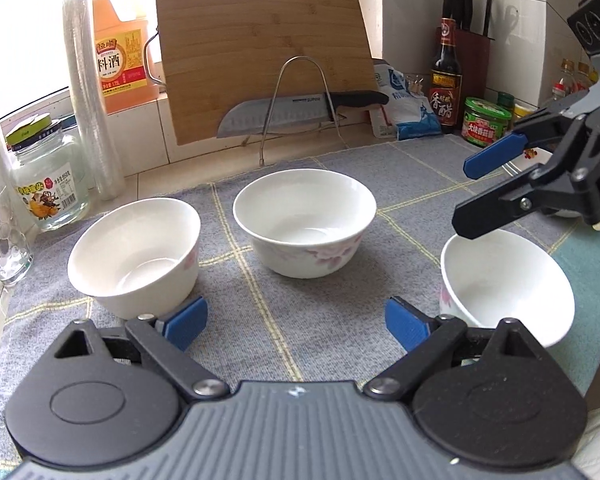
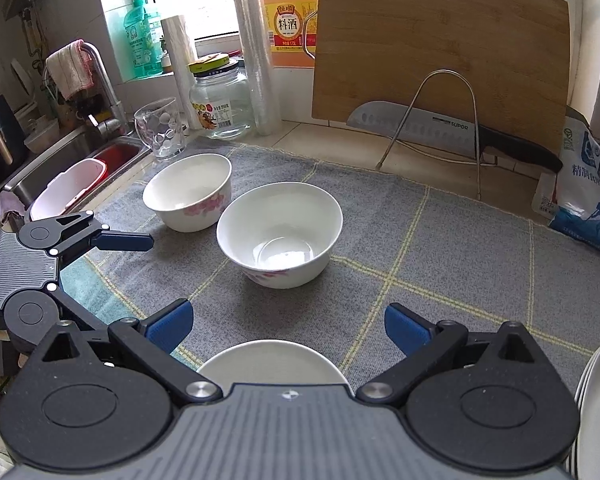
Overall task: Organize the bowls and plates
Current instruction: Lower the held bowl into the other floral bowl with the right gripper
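Gathering the bowls looks like the step in hand, though none is held yet. Three white bowls with pink flowers sit upright and apart on the grey checked cloth: the left bowl (image 1: pixel 134 256), the middle bowl (image 1: pixel 305 222) and the near bowl (image 1: pixel 506 286), which lies just under the right gripper (image 1: pixel 474 196). From my right camera the near bowl (image 2: pixel 274 362) shows only as a rim below the fingers, half covered by the gripper body.

My left gripper (image 1: pixel 296 322) hangs over the cloth between the left and near bowls, fingers released, with nothing between them. My right gripper (image 2: pixel 288 326) is spread wide too, empty, hovering above the near bowl without touching it.

I judge the next move to be a nesting — bring one finger inside a bowl's wall and one outside, pinch the rim, then lift it into a neighbour. The glazed rim is thin and slick, so the grip needs to be square.

A stack of plates (image 2: pixel 596 400) is cut off at the right edge — I cannot count them. Behind, a cutting board (image 1: pixel 260 56) leans by a wire rack holding a knife (image 1: pixel 296 114); the sink (image 2: pixel 72 152) at the left is partly out of view, its contents unclear.
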A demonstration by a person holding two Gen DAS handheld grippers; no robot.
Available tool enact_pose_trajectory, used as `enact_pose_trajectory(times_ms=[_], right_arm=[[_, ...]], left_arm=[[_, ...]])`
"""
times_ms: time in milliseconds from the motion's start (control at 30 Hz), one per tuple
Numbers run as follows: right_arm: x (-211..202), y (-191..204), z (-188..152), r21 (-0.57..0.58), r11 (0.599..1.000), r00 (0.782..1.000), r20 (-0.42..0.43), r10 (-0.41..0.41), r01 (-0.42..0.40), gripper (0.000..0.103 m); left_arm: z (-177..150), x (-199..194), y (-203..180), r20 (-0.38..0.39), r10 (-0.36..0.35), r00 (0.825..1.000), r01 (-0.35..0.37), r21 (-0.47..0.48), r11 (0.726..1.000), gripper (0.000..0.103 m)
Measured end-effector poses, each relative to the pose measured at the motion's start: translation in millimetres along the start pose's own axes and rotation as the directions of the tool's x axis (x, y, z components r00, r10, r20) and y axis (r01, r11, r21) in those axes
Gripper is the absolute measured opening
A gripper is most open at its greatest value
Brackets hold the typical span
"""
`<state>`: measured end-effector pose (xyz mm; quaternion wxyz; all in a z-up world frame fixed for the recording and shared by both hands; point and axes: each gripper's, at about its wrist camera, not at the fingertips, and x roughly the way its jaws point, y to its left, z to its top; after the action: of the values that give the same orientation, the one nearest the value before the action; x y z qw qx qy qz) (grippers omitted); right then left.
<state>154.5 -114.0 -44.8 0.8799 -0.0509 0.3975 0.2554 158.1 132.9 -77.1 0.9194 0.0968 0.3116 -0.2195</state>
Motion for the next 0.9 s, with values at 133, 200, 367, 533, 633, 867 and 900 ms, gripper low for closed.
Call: enact_pose_trajectory(times_ms=[133,200,367,533,633,867,900], right_arm=[[7,-2,8,-0.021,1.000,1.000,-0.008,-0.002,0.001,0.103],[10,-3,11,-0.029,1.000,1.000,-0.014,-0.006,0.006,0.103],[22,-7,17,-0.031,1.000,1.000,-0.023,-0.001,0.000,0.103],[37,-11,26,-0.034,0.999,0.999,-0.037,0.012,-0.014,0.103],[45,-13,32,-0.039,0.999,0.999,-0.041,0.026,-0.028,0.103],[67,-18,45,-0.050,0.998,0.997,-0.062,0.046,-0.049,0.102],[69,-18,47,-0.052,0.997,0.997,-0.065,0.050,-0.053,0.102]], left_arm=[[5,13,-1,0.008,0.014,1.000,-0.014,0.005,1.000,0.095],[5,19,-1,0.007,0.021,1.000,-0.021,-0.002,1.000,0.095],[8,32,-3,0.003,0.033,0.999,-0.033,-0.017,0.999,0.095],[14,40,-7,0.008,0.043,0.999,-0.043,-0.025,0.999,0.095],[16,46,-10,-0.001,0.054,0.999,-0.054,-0.015,0.998,0.095],[21,54,-13,0.006,0.050,0.999,-0.050,-0.005,0.999,0.095],[22,55,-13,0.005,0.054,0.999,-0.054,-0.002,0.999,0.095]])
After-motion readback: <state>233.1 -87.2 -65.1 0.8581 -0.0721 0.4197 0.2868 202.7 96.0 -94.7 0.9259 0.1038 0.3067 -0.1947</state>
